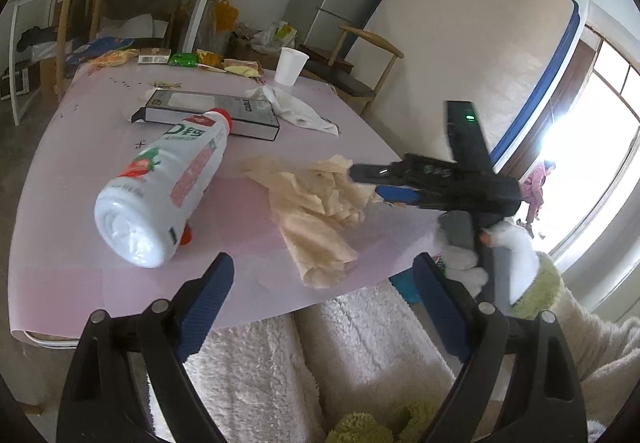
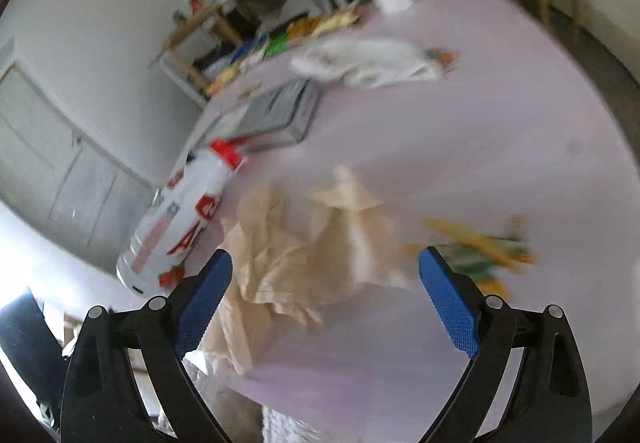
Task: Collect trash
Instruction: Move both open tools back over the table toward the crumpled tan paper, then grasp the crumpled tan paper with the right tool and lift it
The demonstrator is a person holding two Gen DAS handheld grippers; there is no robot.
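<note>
Both hand-held grippers, left (image 1: pixel 323 283) and right (image 2: pixel 325 283), stood wide apart, empty. Crumpled paper (image 2: pixel 304 243) lay on the bench (image 2: pixel 500 147) at the right one's 12 o'clock, bottle (image 2: pixel 180 219) at 10.

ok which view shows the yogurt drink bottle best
The left wrist view: the bottle lies sharp and whole on the pink table, red cap, strawberry label and base all clear. The right wrist view shows it blurred by motion near the left edge, label unreadable.
</note>
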